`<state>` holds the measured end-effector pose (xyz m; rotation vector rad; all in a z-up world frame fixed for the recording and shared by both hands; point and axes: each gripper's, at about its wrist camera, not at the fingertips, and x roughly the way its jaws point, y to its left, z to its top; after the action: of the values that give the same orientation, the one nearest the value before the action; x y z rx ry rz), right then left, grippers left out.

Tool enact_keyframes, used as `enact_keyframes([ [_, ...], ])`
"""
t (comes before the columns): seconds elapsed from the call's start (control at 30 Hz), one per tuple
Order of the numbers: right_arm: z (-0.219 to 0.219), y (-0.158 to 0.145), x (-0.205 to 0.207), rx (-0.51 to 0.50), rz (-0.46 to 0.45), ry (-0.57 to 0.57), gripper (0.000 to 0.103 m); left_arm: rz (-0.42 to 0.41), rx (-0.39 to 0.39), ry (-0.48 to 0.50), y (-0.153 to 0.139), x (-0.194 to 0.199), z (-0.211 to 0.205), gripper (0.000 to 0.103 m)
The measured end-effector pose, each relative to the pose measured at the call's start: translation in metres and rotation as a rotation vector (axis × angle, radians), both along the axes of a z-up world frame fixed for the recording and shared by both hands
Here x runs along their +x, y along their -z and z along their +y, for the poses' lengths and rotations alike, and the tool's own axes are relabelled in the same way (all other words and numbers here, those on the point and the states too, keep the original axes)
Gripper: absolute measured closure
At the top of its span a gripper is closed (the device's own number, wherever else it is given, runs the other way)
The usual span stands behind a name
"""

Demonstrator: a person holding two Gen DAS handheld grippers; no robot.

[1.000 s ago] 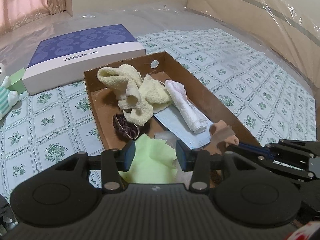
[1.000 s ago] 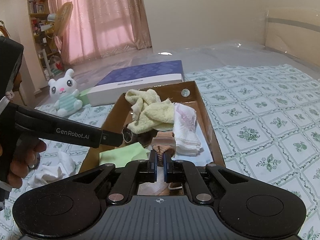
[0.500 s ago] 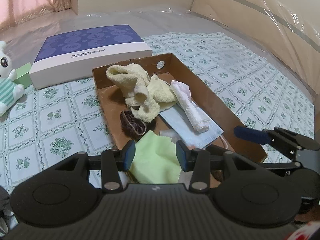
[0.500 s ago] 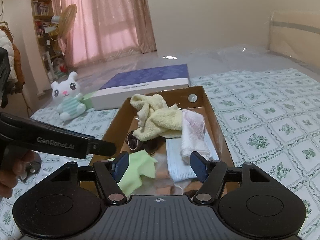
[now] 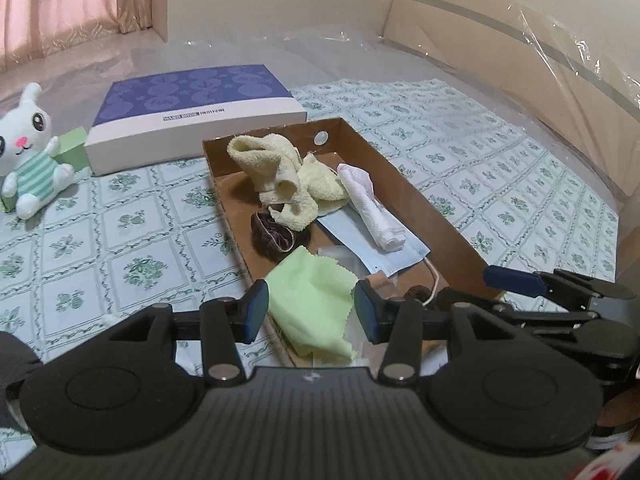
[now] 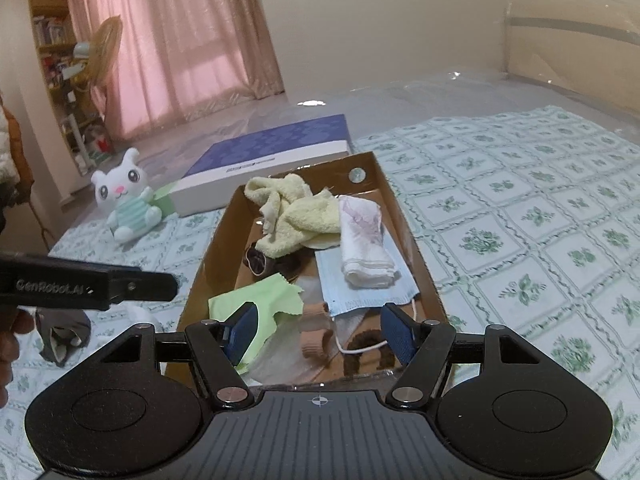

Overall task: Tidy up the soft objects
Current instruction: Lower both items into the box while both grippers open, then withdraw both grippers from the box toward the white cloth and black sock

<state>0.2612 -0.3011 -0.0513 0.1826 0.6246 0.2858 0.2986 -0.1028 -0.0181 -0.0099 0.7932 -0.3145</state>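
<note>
A brown cardboard tray (image 5: 424, 204) (image 6: 412, 236) holds a yellow towel (image 5: 280, 176) (image 6: 296, 216), a rolled white cloth (image 5: 368, 208) (image 6: 364, 240), a blue face mask (image 5: 380, 256) (image 6: 360, 284), a dark brown scrunchie (image 5: 272, 236), a light green cloth (image 5: 312, 300) (image 6: 256, 300) and a beige fabric piece (image 6: 316, 328). My left gripper (image 5: 310, 312) is open and empty above the tray's near end. My right gripper (image 6: 320, 332) is open and empty just above the beige piece.
A blue and white box (image 5: 192, 108) (image 6: 272, 160) lies behind the tray. A white bunny plush (image 5: 32, 152) (image 6: 128, 200) sits at the left. A grey and white cloth (image 6: 64, 332) lies on the patterned sheet left of the tray. A plastic-wrapped headboard (image 5: 520, 60) stands at right.
My right gripper opened and let go of the beige piece, which now lies in the tray's near end. Both grippers drew back a little from the tray.
</note>
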Motion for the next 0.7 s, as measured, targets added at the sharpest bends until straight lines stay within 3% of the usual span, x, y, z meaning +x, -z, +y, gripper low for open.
enact_keyframes([
  [0.43, 0.002, -0.028, -0.041, 0.038, -0.017, 0.02, 0.035, -0.036, -0.018, -0.05, -0.026, -0.067, 0.03, 0.057],
  [0.7, 0.016, -0.037, -0.067, 0.042, -0.024, -0.007, 0.035, -0.025, -0.028, -0.098, -0.027, -0.109, 0.049, 0.057],
])
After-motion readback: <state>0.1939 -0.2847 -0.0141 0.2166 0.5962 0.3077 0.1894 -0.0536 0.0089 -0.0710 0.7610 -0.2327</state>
